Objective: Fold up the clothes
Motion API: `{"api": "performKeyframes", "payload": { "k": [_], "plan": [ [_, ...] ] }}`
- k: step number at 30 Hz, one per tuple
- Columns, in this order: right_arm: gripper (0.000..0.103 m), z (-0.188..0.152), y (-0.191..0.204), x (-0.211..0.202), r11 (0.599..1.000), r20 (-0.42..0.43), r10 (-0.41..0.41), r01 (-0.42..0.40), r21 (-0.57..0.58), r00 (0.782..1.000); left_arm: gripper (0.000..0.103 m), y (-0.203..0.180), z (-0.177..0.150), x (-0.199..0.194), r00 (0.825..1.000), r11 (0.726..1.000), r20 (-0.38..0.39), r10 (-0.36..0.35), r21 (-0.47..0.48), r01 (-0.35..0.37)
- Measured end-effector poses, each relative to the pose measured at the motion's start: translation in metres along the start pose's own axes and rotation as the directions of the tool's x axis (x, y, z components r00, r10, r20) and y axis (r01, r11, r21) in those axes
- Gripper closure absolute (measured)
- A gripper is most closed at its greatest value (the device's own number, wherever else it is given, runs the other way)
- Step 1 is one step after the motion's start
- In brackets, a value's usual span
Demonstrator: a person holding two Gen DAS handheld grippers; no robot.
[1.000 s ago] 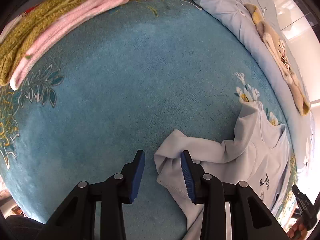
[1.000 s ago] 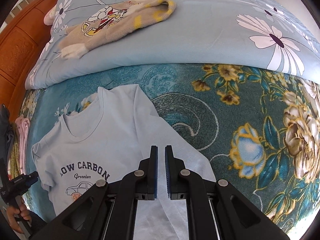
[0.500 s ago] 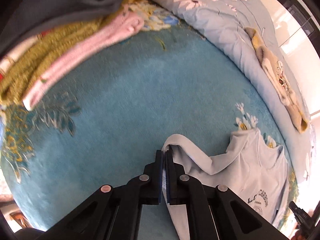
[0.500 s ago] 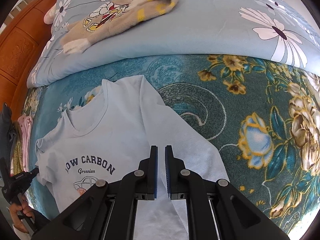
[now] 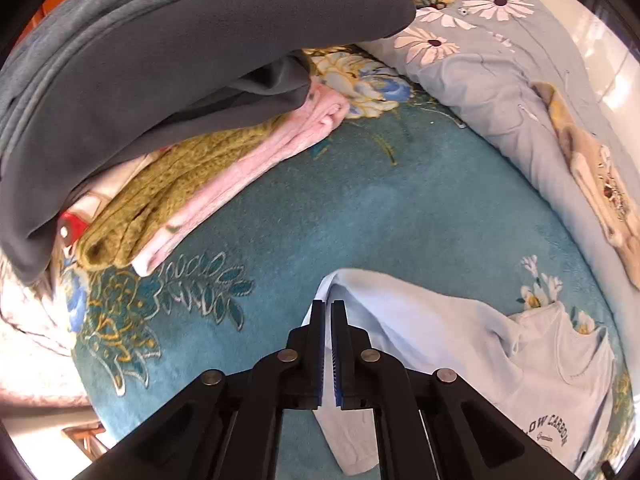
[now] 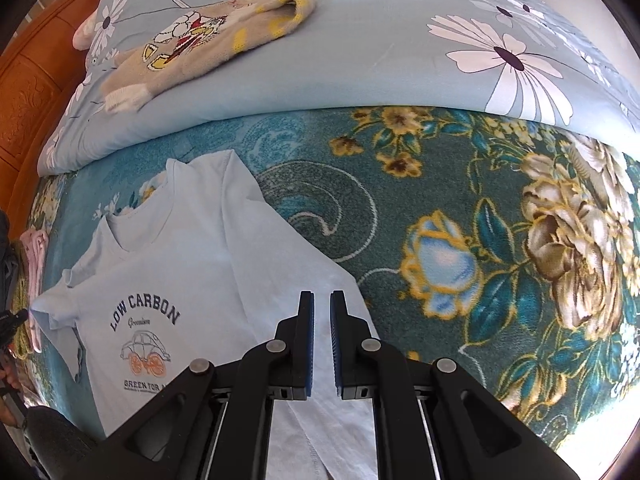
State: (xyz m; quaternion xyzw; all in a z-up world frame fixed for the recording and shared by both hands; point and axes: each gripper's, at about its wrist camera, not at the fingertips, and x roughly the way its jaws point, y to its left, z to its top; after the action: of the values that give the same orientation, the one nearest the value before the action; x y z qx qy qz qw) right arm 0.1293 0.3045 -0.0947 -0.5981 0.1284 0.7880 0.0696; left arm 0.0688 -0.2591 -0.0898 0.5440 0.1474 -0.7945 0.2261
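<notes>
Left claw (image 5: 327, 308) pinching T-shirt (image 5: 440, 336) sleeve, right claw (image 6: 321, 300) nearly closed (grip unclear), folded pile (image 5: 192, 168) beside, quilt (image 6: 380, 48) behind.

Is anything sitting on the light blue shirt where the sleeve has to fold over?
Nothing visible lies on the light blue T-shirt. The left gripper already pinches its sleeve, and the printed front looks bare.

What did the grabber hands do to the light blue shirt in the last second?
The left gripper was open around the sleeve of the light blue T-shirt, then closed on it and lifted it; the sleeve now stretches up off the teal floral blanket. The right gripper stayed almost closed over the shirt's side. The beige patterned sweater on the pale blue quilt did not move.
</notes>
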Motion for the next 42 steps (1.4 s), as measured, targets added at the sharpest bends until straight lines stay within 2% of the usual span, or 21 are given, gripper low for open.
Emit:
{"api": "performKeyframes", "payload": {
  "k": [1, 2, 3, 5, 9, 12, 14, 16, 17, 20, 21, 25, 27, 28, 31, 32, 34, 35, 36, 38, 42],
  "plan": [
    [0.086, -0.006, -0.002, 0.001, 1.000, -0.021, -0.004, 0.004, -0.016, 1.000, 0.085, -0.010, -0.009, -0.001, 1.000, 0.999, -0.011, -0.021, 0.034, 0.022],
    [0.072, -0.015, 0.000, 0.002, 0.999, -0.035, -0.004, 0.002, -0.036, 0.999, 0.071, -0.019, -0.018, -0.001, 0.999, 0.997, -0.022, -0.043, 0.068, 0.044],
    [0.061, -0.023, 0.002, 0.003, 0.998, -0.046, -0.003, 0.000, -0.058, 0.999, 0.067, -0.029, -0.026, -0.002, 0.997, 0.993, -0.034, -0.063, 0.102, 0.066],
    [0.057, -0.041, 0.007, 0.006, 0.995, -0.068, -0.003, -0.004, -0.104, 0.998, 0.067, -0.048, -0.044, -0.003, 0.993, 0.979, -0.060, -0.103, 0.168, 0.112],
    [0.057, -0.073, 0.027, 0.028, 0.982, -0.142, -0.052, 0.025, -0.185, 0.988, 0.064, -0.087, -0.079, -0.005, 0.977, 0.934, -0.120, -0.176, 0.294, 0.204],
    [0.057, -0.085, 0.037, 0.040, 0.980, -0.190, -0.036, -0.002, -0.198, 0.981, 0.064, -0.116, -0.106, -0.007, 0.960, 0.884, -0.171, -0.224, 0.380, 0.274],
    [0.058, -0.088, 0.037, 0.042, 0.979, -0.192, -0.047, 0.007, -0.205, 0.980, 0.064, -0.135, -0.123, -0.008, 0.945, 0.843, -0.207, -0.252, 0.433, 0.319],
    [0.078, -0.086, 0.033, 0.039, 0.981, -0.186, -0.048, 0.012, -0.193, 0.981, 0.064, -0.154, -0.141, -0.009, 0.930, 0.798, -0.243, -0.277, 0.481, 0.363],
    [0.098, -0.084, 0.029, 0.037, 0.984, -0.189, -0.045, 0.010, -0.180, 0.981, 0.064, -0.152, -0.140, -0.008, 0.928, 0.802, -0.247, -0.279, 0.472, 0.367],
    [0.101, -0.074, 0.009, 0.026, 0.993, -0.180, -0.008, -0.013, -0.114, 0.984, 0.064, -0.147, -0.139, -0.008, 0.923, 0.813, -0.258, -0.286, 0.444, 0.376],
    [0.102, -0.068, 0.002, 0.020, 0.993, -0.166, -0.023, 0.003, -0.121, 0.986, 0.064, -0.145, -0.139, -0.007, 0.921, 0.817, -0.261, -0.288, 0.435, 0.379],
    [0.102, -0.033, -0.038, -0.015, 0.985, -0.036, -0.136, 0.132, -0.112, 0.990, 0.063, -0.138, -0.137, -0.007, 0.914, 0.831, -0.275, -0.298, 0.397, 0.391],
    [0.103, -0.011, -0.067, -0.030, 0.978, 0.041, -0.204, 0.206, -0.037, 0.978, 0.062, -0.134, -0.136, -0.006, 0.910, 0.837, -0.282, -0.304, 0.377, 0.396],
    [0.103, 0.001, -0.077, -0.034, 0.972, 0.051, -0.233, 0.233, 0.001, 0.971, 0.062, -0.133, -0.136, -0.006, 0.908, 0.840, -0.285, -0.306, 0.367, 0.399],
    [0.102, 0.014, -0.082, -0.041, 0.991, 0.052, -0.117, 0.113, 0.071, 0.992, 0.062, -0.127, -0.135, -0.005, 0.902, 0.849, -0.294, -0.314, 0.338, 0.406],
    [0.102, 0.008, -0.075, -0.041, 0.996, 0.050, -0.069, 0.066, 0.064, 0.996, 0.062, -0.126, -0.135, -0.005, 0.902, 0.849, -0.291, -0.319, 0.335, 0.408],
    [0.098, -0.014, -0.048, -0.032, 1.000, 0.016, -0.022, 0.022, 0.005, 1.000, 0.061, -0.125, -0.136, -0.005, 0.903, 0.852, -0.287, -0.319, 0.330, 0.406],
    [0.089, -0.029, -0.035, -0.025, 1.000, -0.006, -0.004, 0.004, -0.028, 1.000, 0.061, -0.124, -0.136, -0.006, 0.903, 0.852, -0.285, -0.321, 0.330, 0.407],
    [0.073, -0.044, -0.025, -0.017, 0.998, -0.031, 0.016, -0.017, -0.053, 0.999, 0.061, -0.124, -0.136, -0.006, 0.903, 0.851, -0.283, -0.323, 0.330, 0.408],
    [0.059, -0.073, -0.008, -0.001, 0.994, -0.082, 0.050, -0.058, -0.097, 0.995, 0.061, -0.123, -0.137, -0.007, 0.903, 0.850, -0.280, -0.327, 0.331, 0.410],
    [0.059, -0.115, 0.007, 0.030, 0.988, -0.173, 0.025, -0.051, -0.146, 0.985, 0.060, -0.123, -0.139, -0.012, 0.903, 0.844, -0.265, -0.339, 0.339, 0.417]
  ]
}}
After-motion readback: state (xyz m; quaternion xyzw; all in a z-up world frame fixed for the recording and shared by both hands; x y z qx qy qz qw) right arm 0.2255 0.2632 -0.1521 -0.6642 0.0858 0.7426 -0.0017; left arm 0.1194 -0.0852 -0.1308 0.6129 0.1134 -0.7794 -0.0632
